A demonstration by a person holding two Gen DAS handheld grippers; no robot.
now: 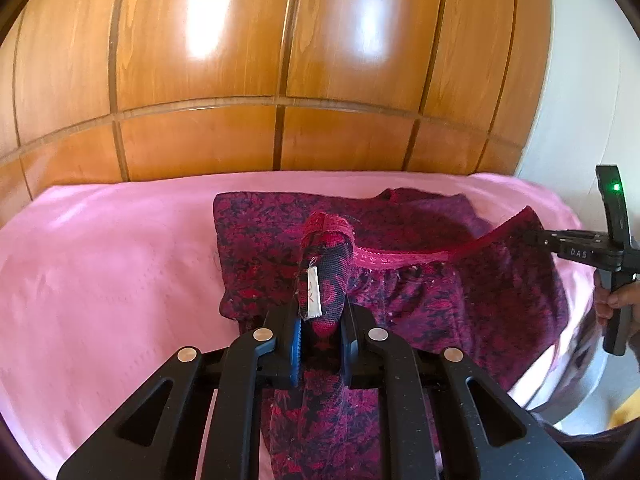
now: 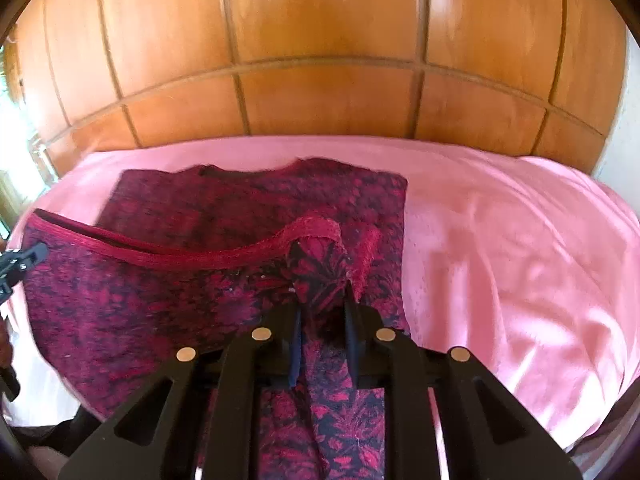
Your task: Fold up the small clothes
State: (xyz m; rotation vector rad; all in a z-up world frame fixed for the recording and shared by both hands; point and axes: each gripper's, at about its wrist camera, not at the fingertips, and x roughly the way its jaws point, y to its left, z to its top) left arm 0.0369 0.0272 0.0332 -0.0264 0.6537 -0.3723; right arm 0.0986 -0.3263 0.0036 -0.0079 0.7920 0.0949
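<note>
While both claws, left (image 1: 320, 330) and right (image 2: 322, 320), clench the waistband (image 1: 400, 256) of the patterned pants (image 1: 460, 300) raised over the folded top (image 2: 260, 200), the fold seems mid-carry, so next they likely lower it squarely onto that top.

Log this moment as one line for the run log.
left gripper: shut on waistband | right gripper: shut on waistband | red patterned garment: stretched over pink sheet
</note>
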